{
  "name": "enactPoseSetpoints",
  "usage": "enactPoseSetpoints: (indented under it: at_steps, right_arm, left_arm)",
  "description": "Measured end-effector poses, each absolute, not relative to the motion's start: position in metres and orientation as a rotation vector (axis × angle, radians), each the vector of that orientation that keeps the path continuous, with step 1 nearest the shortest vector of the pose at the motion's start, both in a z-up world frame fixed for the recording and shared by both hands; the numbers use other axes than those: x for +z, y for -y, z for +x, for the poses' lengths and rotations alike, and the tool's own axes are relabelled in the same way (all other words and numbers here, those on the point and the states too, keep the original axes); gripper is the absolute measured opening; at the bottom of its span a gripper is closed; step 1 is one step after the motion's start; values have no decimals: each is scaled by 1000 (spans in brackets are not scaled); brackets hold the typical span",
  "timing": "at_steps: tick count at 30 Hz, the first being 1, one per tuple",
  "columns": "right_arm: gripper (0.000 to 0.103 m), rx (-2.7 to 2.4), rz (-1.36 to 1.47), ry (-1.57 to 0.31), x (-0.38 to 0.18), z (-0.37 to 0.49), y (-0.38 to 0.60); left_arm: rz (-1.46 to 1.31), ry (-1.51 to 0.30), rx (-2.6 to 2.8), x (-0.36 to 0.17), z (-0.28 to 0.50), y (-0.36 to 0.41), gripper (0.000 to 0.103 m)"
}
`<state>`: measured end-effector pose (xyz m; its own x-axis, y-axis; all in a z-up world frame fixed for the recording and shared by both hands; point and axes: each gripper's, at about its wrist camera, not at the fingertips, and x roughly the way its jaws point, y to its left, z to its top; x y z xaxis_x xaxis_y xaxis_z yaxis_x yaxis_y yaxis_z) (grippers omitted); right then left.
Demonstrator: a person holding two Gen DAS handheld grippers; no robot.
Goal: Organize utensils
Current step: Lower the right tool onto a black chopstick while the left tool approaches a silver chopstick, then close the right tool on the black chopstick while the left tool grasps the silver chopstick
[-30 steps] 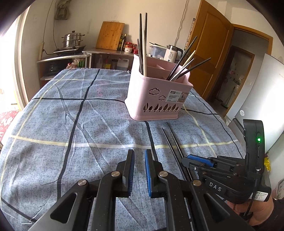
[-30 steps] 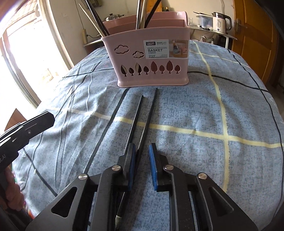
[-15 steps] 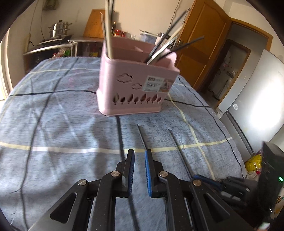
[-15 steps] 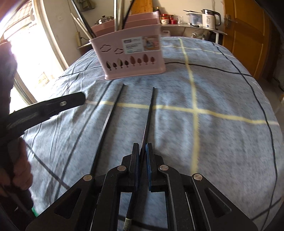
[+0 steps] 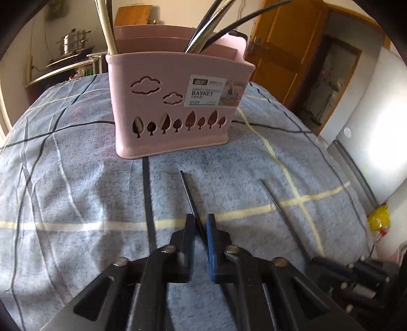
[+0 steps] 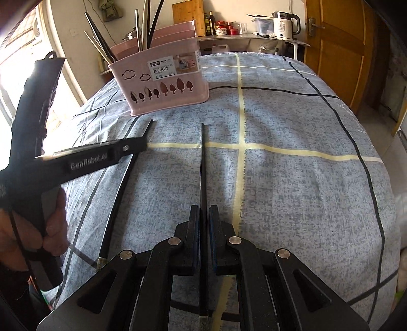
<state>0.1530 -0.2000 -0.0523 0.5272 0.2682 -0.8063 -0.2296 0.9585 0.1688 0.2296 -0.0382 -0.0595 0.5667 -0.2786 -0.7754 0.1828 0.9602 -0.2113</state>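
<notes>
Black chopsticks, two: one (image 5: 189,196) pinched between the left gripper (image 5: 201,224) fingers, one (image 6: 202,163) between the right gripper (image 6: 204,216) fingers; tips pointed ahead toward the pink basket (image 5: 175,107), likely for dropping in.

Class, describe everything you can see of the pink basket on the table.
The pink basket looks like plastic, upright on the blue checked tablecloth, with rounded corners, cloud and tree cut-outs and a front label reading BASKET. Inner dividers form compartments holding chopsticks that lean out the top. Neither gripper touches it.
</notes>
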Motion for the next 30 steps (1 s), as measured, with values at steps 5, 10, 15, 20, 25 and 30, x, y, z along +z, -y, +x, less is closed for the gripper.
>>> enactPoseSetpoints:
  at_steps: [5, 10, 15, 20, 25, 30]
  right_arm:
    - [7, 302, 60, -978, -52, 154, 202]
    - [10, 333, 68, -979, -47, 160, 199]
    - [12, 352, 34, -951, -39, 182, 188]
    - [12, 373, -25, -947, -39, 208, 175]
    - [12, 371, -37, -975, -46, 230, 172]
    - [12, 377, -34, -1008, -52, 242, 171]
  left_arm:
    - [-115, -941, -275, -58, 213, 18, 7]
    - [-136, -957, -265, -58, 200, -3, 7]
    - [-175, -975, -251, -56, 212, -11, 7]
    - [-195, -991, -245, -58, 231, -10, 8]
    - [-159, -998, -232, -58, 240, -1, 8]
    - [-147, -994, -229, -59, 245, 1, 8]
